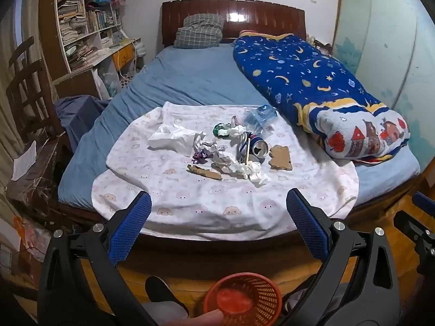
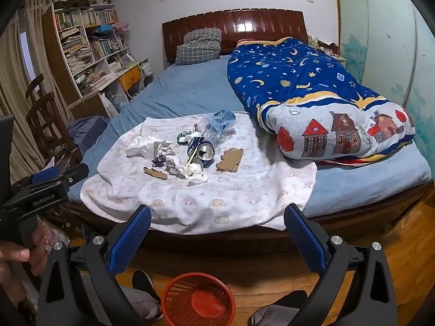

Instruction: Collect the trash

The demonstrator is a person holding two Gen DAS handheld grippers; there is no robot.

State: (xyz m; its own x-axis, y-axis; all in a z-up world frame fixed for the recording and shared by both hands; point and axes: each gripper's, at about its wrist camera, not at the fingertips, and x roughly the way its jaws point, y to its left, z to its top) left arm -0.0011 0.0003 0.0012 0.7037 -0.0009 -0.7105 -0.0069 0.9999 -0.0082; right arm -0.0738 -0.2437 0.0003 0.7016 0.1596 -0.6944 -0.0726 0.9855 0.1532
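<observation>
Left wrist view: the left gripper (image 1: 218,224) tilts down toward the bed (image 1: 185,81), jaws spread wide, holding nothing. The right gripper (image 2: 217,224) is the same. Crumpled tissues (image 1: 244,169), a crushed can (image 1: 258,148) and cardboard scraps (image 1: 280,157) lie on the white cloth (image 1: 190,203); a red basket (image 2: 198,298) stands on the floor below.

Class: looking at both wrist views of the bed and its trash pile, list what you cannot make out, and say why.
- Red basket: near rim cut off by the bottom edge, left wrist view.
- Crushed can: label too small to read, both views.
- Left gripper: only its side shows in the right wrist view, left edge.
- Green item behind the tissues: too small to identify.
</observation>
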